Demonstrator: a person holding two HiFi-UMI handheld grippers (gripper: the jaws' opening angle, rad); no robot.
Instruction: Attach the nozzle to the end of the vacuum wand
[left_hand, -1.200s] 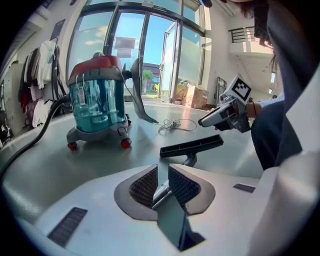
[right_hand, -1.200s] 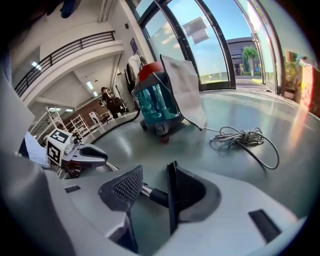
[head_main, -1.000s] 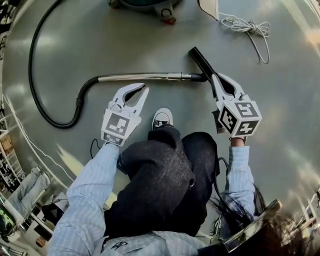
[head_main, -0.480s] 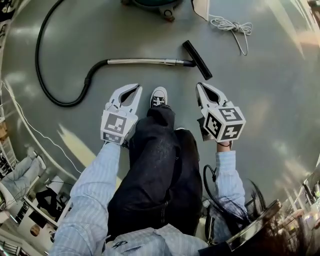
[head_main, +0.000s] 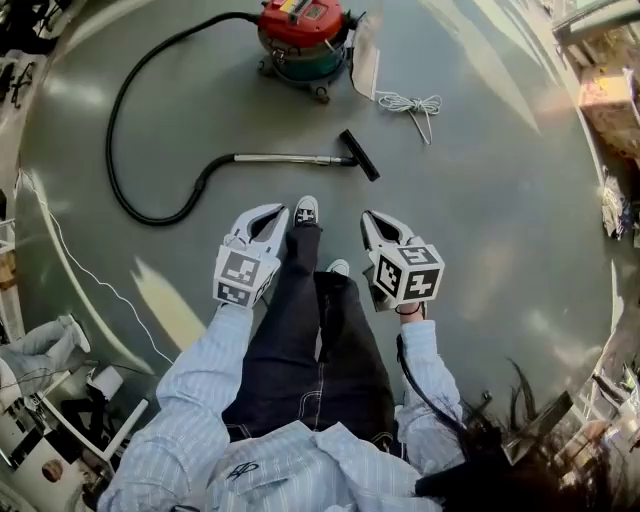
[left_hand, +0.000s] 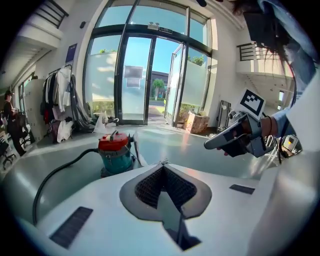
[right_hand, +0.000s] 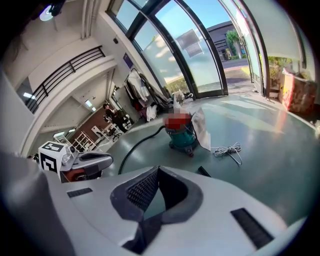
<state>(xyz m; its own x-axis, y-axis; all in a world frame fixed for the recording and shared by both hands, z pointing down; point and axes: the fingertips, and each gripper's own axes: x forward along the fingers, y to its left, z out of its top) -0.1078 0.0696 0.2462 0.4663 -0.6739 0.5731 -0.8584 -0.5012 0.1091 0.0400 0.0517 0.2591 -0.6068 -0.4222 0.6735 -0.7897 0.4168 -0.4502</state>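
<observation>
A chrome vacuum wand (head_main: 285, 158) lies on the grey floor with a black nozzle (head_main: 359, 154) on its right end. A black hose (head_main: 130, 110) runs from the wand to a red and teal vacuum cleaner (head_main: 302, 38). Both grippers are held high above the floor in front of the standing person. My left gripper (head_main: 279, 214) is shut and holds nothing. My right gripper (head_main: 367, 218) is shut and empty too. The vacuum cleaner (left_hand: 115, 154) shows beyond the left jaws, and the vacuum cleaner (right_hand: 182, 134) and nozzle tip (right_hand: 203, 171) beyond the right jaws.
A coiled white cord (head_main: 412, 105) lies on the floor right of the vacuum cleaner. A white flat piece (head_main: 366, 55) leans beside the machine. The person's shoes (head_main: 306, 211) stand just short of the wand. Shelves and clutter edge the floor at left; glass doors (left_hand: 145, 75) stand ahead.
The person has stood up; both grippers rose well away from the wand and nozzle. The left jaws closed. The wand and nozzle stay on the floor, now looking smaller and farther.
</observation>
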